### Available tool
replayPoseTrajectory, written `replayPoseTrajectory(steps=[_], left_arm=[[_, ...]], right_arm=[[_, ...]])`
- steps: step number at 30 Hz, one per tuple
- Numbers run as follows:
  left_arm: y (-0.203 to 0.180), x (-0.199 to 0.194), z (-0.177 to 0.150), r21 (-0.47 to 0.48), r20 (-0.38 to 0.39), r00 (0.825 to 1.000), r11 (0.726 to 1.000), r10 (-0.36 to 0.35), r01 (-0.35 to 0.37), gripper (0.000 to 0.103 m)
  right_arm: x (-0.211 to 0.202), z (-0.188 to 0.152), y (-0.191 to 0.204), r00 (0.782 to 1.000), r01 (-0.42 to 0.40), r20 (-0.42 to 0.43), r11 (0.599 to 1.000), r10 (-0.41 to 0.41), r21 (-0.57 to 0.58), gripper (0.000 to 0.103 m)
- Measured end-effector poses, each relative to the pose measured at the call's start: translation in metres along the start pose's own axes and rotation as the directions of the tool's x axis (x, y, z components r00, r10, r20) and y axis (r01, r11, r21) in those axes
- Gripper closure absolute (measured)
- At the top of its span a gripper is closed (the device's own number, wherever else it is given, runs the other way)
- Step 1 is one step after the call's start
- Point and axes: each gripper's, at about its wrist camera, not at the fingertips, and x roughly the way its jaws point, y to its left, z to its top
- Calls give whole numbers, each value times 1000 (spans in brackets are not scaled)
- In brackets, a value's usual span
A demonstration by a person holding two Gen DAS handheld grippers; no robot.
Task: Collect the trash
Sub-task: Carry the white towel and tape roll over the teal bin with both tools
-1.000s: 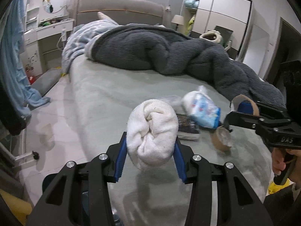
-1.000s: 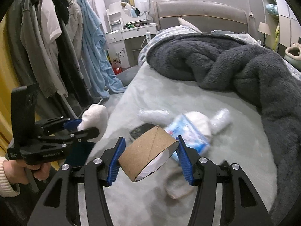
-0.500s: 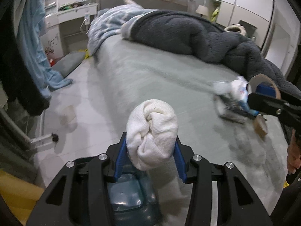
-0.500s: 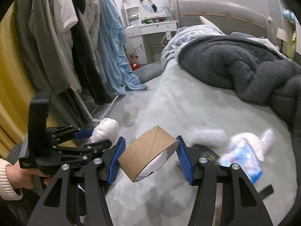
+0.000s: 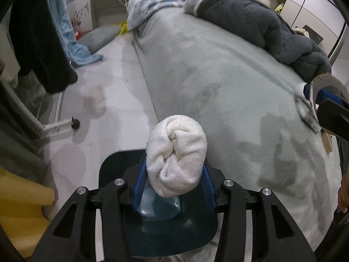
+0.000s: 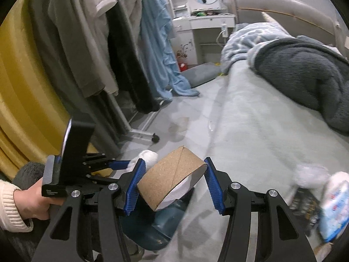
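White knitted cloth, rolled into a tight bundle [image 5: 176, 155], sits clamped between the blue pads of the left gripper [image 5: 174, 182] at the lower centre of the left wrist view, the fingers pressed narrow against its sides. Directly beneath it, at the bottom of the frame, is the dark teal plastic bin [image 5: 157, 233], standing on the pale floor beside the grey-green bed cover [image 5: 218, 83]. In the right wrist view the right gripper [image 6: 174, 186] holds a brown cardboard tape roll core [image 6: 172, 180] tilted between its blue pads, one pad touching each side; the same teal bin shows just below and behind it at lower centre. The left gripper appears at the left of that frame, held by a hand in a cream knitted cuff [image 6: 32, 200]. At the lower right edge, on the bed, lie a white and blue plastic packet [image 6: 333, 207] and a dark wrapper [image 6: 305, 205], both blurred. A dark grey fluffy blanket [image 6: 305, 74] is heaped on the bed at the upper right, and clothes [image 6: 91, 39] hang at the upper left.
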Motion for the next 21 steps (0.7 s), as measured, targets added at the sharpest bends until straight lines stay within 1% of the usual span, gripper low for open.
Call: replayPoseTrajectory(steps=[4,9,13,16,19,21], left_arm=[[12,6,-6,-16,-54,999,1000,5,-6,54],[35,13,-11,-76,-126,991,997,-33,23,54],[53,20,-20,-119,-194,980,993,-47,24,54],[64,24,-25,-141,-234,970,989,-66,33,54],[68,24,-30,-147,-265,961,988,-79,40,50],[71,25,-31,-153,-272,958,987,-88,47,39]], right_arm=[[22,-1,17,999,-28,-42,999,26,-30,47],[46,-5,32,994,-65,-93,997,61,-45,47],[64,-9,40,989,-79,-132,996,73,-46,47],[77,-11,39,984,-84,-160,996,78,-34,47],[89,-12,37,980,-80,-184,997,75,-21,47],[94,-14,35,977,-73,-200,997,67,-19,47]])
